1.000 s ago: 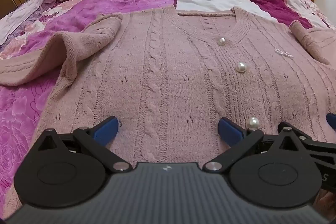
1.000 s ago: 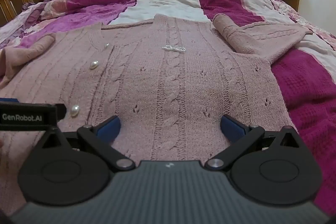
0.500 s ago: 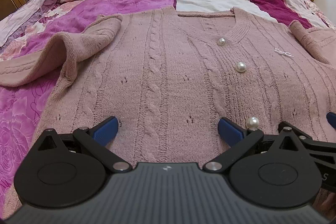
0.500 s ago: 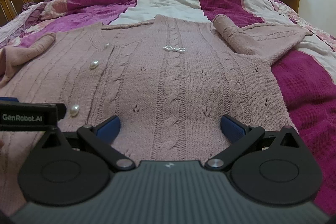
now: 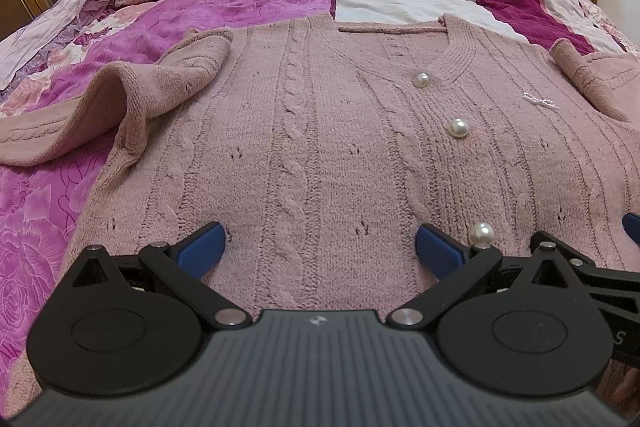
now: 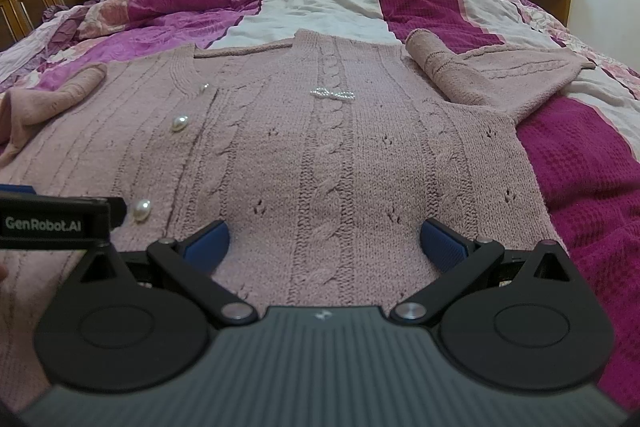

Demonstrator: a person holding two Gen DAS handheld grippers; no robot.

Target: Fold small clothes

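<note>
On the quilt [image 5: 240, 7] lies the cardigan [image 5: 320, 147], flat and unfolded, left gripper [image 5: 320, 247] and right gripper [image 6: 324, 241] both wide open, empty, at its hem; next, seemingly, pinching it.

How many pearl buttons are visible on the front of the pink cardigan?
3. On the cardigan, one pearl button sits just under the V-neck, a second is lower on the placket, and a third is nearest the hem. More may be hidden behind the claw bodies.
</note>
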